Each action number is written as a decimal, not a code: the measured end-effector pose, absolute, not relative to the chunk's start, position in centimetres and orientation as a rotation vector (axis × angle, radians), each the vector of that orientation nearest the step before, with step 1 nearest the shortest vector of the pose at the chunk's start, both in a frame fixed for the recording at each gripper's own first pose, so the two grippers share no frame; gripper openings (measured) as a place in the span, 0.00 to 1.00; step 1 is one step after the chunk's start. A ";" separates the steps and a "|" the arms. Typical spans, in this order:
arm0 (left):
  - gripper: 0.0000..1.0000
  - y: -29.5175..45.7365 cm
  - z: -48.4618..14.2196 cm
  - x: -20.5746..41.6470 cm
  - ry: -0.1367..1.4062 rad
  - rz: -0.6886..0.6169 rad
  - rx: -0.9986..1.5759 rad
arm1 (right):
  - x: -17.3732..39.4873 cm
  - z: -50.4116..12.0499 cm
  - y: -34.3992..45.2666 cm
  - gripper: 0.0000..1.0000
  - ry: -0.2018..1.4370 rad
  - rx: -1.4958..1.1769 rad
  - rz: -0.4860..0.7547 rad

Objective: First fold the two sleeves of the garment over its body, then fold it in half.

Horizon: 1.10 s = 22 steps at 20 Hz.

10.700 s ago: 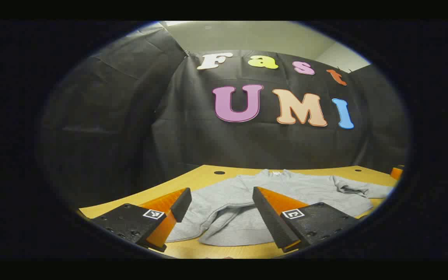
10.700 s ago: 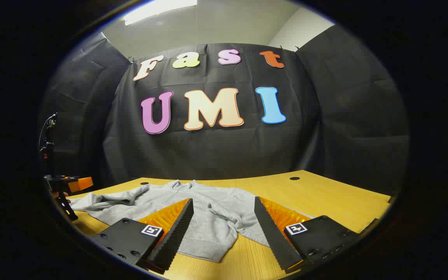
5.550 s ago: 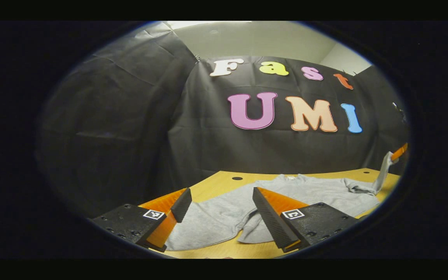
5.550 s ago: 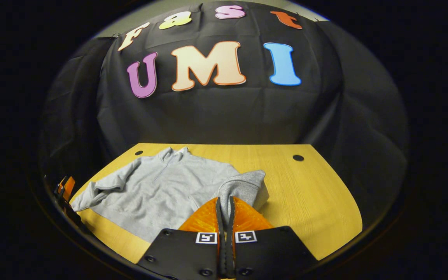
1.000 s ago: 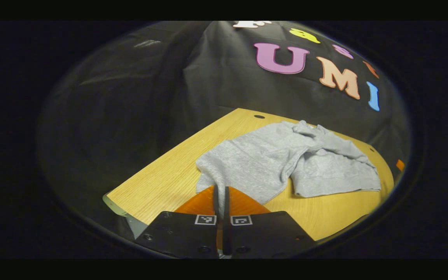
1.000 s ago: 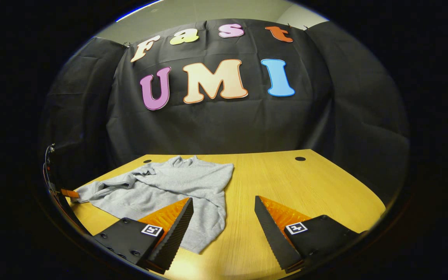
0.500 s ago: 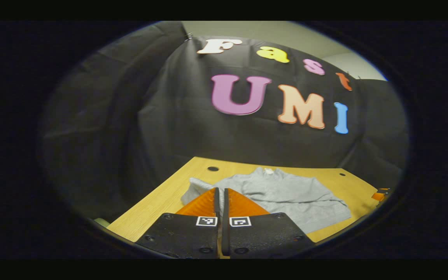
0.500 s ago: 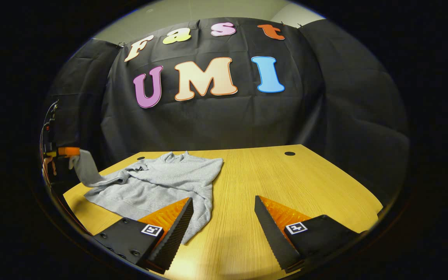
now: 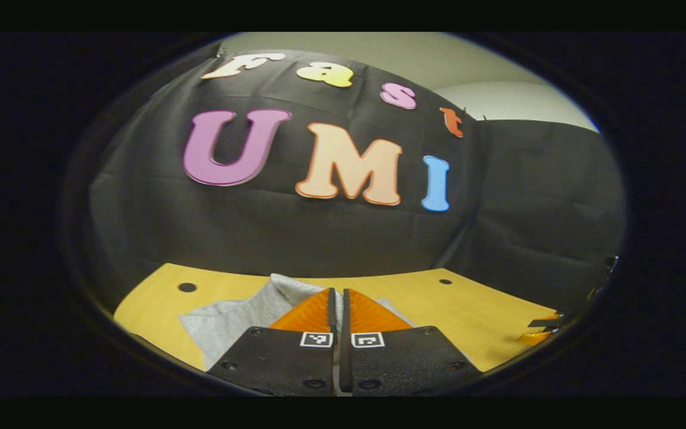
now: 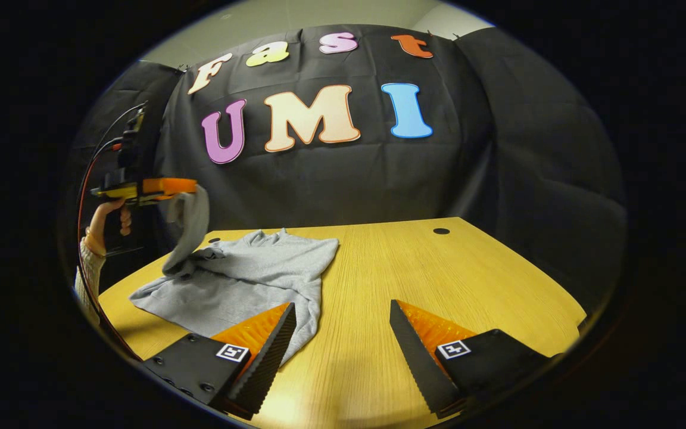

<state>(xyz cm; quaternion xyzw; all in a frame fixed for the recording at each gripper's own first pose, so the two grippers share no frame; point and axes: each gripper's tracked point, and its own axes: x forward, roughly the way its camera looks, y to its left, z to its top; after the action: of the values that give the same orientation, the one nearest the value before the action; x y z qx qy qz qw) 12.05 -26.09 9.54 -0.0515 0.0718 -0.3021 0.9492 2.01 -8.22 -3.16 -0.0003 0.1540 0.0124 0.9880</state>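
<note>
Left gripper view: my left gripper (image 9: 337,298) has its jaws pressed together, and grey cloth of the garment (image 9: 230,319) spreads out just beyond and beside the tips; the pinch itself is hidden here. Since half a second ago this view has swung rightward across the booth, and less of the garment lies in sight on the wooden surface (image 9: 474,310). At the far right edge, part of my right gripper (image 9: 542,328) shows above the surface. Right gripper view: my right gripper (image 10: 343,342) has jaws spread wide, nothing between them, hovering over bare surface (image 10: 438,268). The garment (image 10: 248,283) lies flat to the left, its near hem reaching the left finger's side. My left gripper (image 10: 167,186), held by a hand (image 10: 105,220), is up in the air at far left with the sleeve (image 10: 188,229) clamped in its jaws; the sleeve hangs from it down to the garment's body. Compared with half a second ago, that sleeve is lifted higher and carried nearer the body.
</note>
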 end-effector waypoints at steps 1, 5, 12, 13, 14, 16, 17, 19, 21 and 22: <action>0.00 -28.2 8.8 12.4 0.162 -0.643 -0.110 | 2.1 -3.3 -8.4 0.99 0.314 0.001 0.024; 0.00 -35.3 6.2 14.1 0.190 -0.709 -0.083 | 2.4 -3.8 -8.9 0.99 0.326 0.007 0.019; 0.00 -41.8 -0.7 16.0 0.279 -0.737 -0.010 | 2.2 -4.4 -10.5 0.99 0.348 0.024 -0.006; 0.00 -42.2 -1.6 16.1 0.298 -0.732 -0.008 | 2.4 -4.5 -10.4 0.99 0.350 0.025 -0.006; 0.00 -42.7 -2.4 16.0 0.317 -0.743 -0.012 | 2.6 -4.5 -10.5 0.99 0.353 0.024 -0.008; 0.03 -43.5 -2.4 15.3 0.323 -0.789 -0.042 | 2.5 -4.8 -10.3 0.97 0.359 0.019 -0.006; 0.34 -43.5 -2.0 15.4 0.312 -0.789 -0.040 | 2.5 -5.1 -10.2 0.97 0.364 0.017 -0.003; 0.96 -42.4 -0.1 15.9 0.248 -0.756 0.001 | 2.3 -5.6 -9.7 0.98 0.376 0.011 0.006; 0.92 -41.2 2.4 15.8 0.170 -0.747 0.030 | 2.1 -6.0 -9.3 0.97 0.380 0.009 0.017; 0.94 -40.2 3.6 15.7 0.144 -0.739 0.036 | 2.2 -6.0 -8.8 0.98 0.382 0.009 0.024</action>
<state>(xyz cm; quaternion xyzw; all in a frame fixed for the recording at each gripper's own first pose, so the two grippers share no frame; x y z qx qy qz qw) 15.66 -40.24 3.58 0.0175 0.0702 -0.3608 0.9298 2.15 -8.85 -6.00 0.0047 0.1896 0.0121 0.9818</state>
